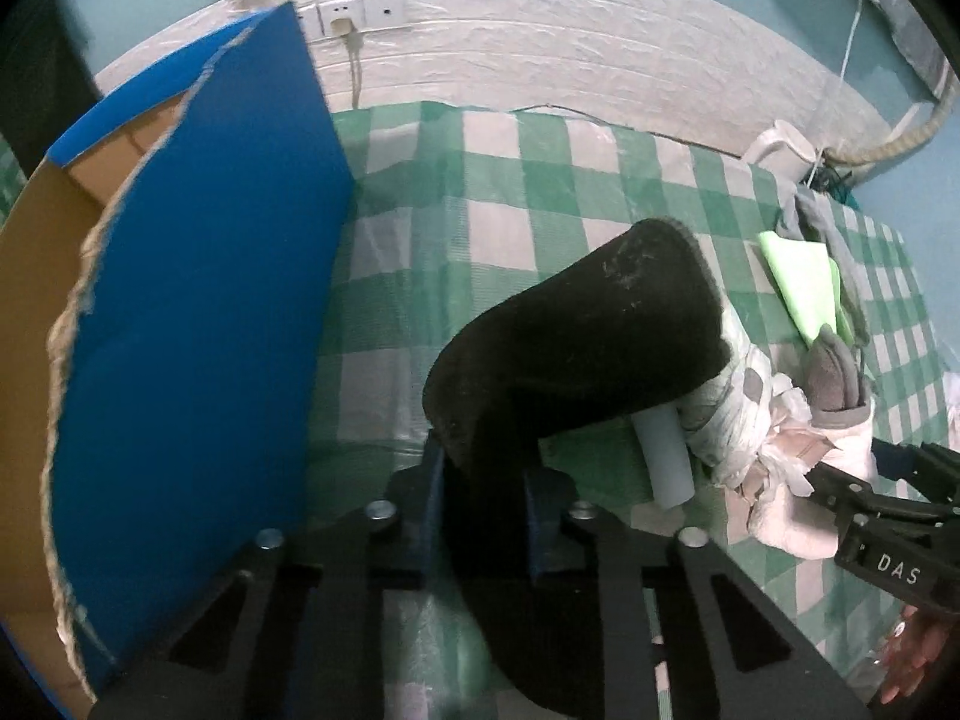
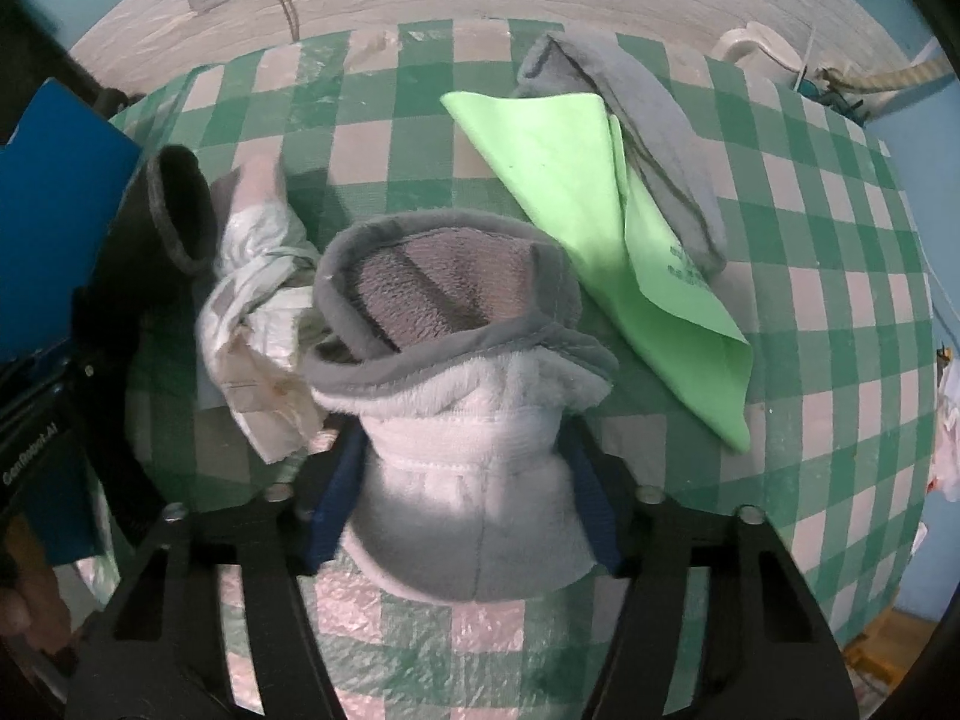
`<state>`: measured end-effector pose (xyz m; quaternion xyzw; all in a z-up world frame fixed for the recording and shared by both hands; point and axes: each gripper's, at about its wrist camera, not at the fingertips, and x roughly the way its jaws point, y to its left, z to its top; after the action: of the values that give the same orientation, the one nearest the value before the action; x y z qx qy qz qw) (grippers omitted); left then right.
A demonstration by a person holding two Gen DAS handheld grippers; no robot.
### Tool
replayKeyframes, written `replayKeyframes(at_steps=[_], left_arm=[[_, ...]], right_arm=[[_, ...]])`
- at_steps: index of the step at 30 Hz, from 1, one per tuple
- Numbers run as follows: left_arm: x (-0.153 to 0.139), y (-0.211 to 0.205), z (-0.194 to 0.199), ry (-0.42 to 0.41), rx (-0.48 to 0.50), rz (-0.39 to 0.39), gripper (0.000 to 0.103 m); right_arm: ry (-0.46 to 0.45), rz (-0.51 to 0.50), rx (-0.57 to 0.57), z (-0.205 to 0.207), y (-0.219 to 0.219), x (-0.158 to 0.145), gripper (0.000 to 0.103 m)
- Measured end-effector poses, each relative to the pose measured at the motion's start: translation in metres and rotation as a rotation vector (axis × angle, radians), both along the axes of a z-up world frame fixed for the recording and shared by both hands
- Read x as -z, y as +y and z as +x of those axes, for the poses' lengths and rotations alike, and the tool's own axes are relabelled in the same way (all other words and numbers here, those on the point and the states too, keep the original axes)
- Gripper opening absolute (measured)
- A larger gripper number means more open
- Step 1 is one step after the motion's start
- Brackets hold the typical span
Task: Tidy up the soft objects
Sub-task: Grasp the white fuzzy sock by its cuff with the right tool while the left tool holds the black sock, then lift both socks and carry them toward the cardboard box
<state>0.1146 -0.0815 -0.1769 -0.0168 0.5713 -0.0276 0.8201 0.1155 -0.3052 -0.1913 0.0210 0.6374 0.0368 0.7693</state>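
My left gripper is shut on a black sock and holds it above the checked table, just right of the blue cardboard box. My right gripper is shut on a white and grey fleece slipper-sock, whose grey lined opening faces away. It also shows in the left wrist view. A crumpled white cloth lies between the two held items. A green cloth and a grey sock lie further back on the table.
The table has a green and white checked cover. The open box stands at its left edge, with brown inner walls. A white tube lies under the black sock. A wall with sockets is behind.
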Motion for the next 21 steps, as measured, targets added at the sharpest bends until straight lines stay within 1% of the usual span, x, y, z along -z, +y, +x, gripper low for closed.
replayKeyframes(at_steps=[2, 3, 5, 12, 21], left_arm=[[-0.004, 0.001, -0.002, 0.0, 0.006, -0.025, 0.012], [-0.007, 0.0, -0.005, -0.002, 0.011, -0.033, 0.012], [-0.015, -0.002, -0.011, -0.022, 0.026, -0.019, 0.012], [-0.04, -0.009, -0.025, -0.077, 0.061, -0.008, 0.012], [-0.073, -0.004, -0.032, -0.156, 0.048, -0.004, 0.012]], right_arm=[[-0.006, -0.005, -0.004, -0.003, 0.005, -0.006, 0.051], [-0.009, -0.009, -0.004, -0.004, 0.008, -0.009, 0.05], [-0.014, -0.009, -0.004, -0.005, 0.009, -0.014, 0.047], [-0.065, -0.023, -0.009, -0.013, 0.014, -0.04, 0.047], [-0.136, -0.004, -0.013, -0.023, 0.022, -0.074, 0.047]])
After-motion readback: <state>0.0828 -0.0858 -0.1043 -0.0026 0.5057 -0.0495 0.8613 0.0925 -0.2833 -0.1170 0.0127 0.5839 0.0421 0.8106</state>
